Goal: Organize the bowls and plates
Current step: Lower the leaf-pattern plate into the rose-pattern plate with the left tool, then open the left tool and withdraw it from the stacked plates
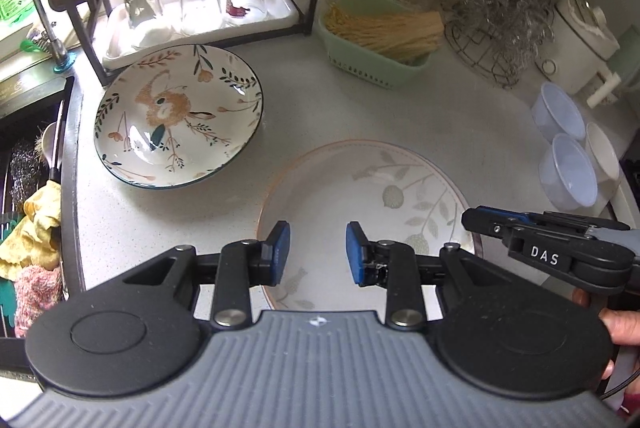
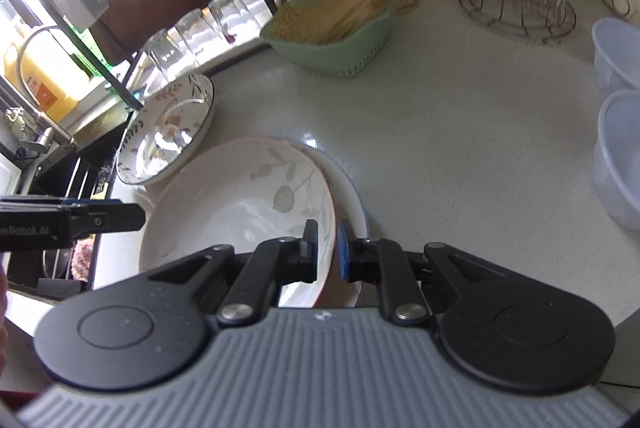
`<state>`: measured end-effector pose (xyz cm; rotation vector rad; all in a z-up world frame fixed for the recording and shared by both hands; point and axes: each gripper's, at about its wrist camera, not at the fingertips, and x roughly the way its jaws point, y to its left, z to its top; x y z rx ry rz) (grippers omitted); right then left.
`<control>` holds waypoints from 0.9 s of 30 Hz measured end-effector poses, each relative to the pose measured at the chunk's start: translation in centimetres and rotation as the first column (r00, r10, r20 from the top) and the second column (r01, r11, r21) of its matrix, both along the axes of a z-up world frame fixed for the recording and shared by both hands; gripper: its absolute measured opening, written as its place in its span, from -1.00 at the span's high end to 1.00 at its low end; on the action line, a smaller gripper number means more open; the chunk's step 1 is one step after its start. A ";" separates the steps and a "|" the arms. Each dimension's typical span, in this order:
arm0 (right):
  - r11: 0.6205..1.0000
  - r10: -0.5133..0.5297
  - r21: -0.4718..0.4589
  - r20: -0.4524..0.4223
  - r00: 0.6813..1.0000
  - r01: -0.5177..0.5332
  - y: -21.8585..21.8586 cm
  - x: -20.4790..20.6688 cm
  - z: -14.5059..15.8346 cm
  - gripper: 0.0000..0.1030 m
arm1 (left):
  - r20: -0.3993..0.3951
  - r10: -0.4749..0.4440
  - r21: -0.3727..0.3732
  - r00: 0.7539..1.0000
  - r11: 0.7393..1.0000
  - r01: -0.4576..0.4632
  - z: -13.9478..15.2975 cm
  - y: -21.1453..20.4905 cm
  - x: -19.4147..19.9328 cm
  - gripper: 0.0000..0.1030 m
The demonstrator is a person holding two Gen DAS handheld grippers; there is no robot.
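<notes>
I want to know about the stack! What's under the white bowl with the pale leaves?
Under the white, pale-leaf ceramic bowl, another white plate peeks out on its right edge. Most of that plate is hidden, so any pattern on it can't be seen.

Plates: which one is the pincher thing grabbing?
The pale leaf-pattern plate. The right gripper pinches its rim. The bunny plate sits untouched by the rack.
</notes>
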<state>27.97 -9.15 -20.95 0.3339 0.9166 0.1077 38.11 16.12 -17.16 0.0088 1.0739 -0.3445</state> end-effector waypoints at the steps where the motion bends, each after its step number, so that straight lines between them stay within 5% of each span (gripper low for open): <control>1: 1.000 -0.001 -0.002 0.007 1.000 0.001 -0.1 0.0 0.4 0.73 | 0.002 0.007 -0.008 1.000 1.000 -0.007 0.2 0.1 -0.1 0.33; 10: 0.998 0.046 -0.051 0.141 0.989 -0.040 0.5 -1.9 6.7 0.72 | 0.085 0.102 -0.092 0.991 0.991 -0.095 5.4 0.5 -1.5 0.33; 16: 0.996 0.040 -0.092 0.232 0.972 -0.019 0.6 -3.1 10.4 0.72 | 0.194 0.113 -0.054 0.975 0.993 -0.105 8.8 0.2 -3.2 0.29; 27: 0.996 0.042 -0.089 0.269 0.962 -0.018 0.7 -5.1 12.6 0.72 | 0.238 0.194 -0.088 0.952 0.980 -0.178 11.2 1.7 -6.4 0.24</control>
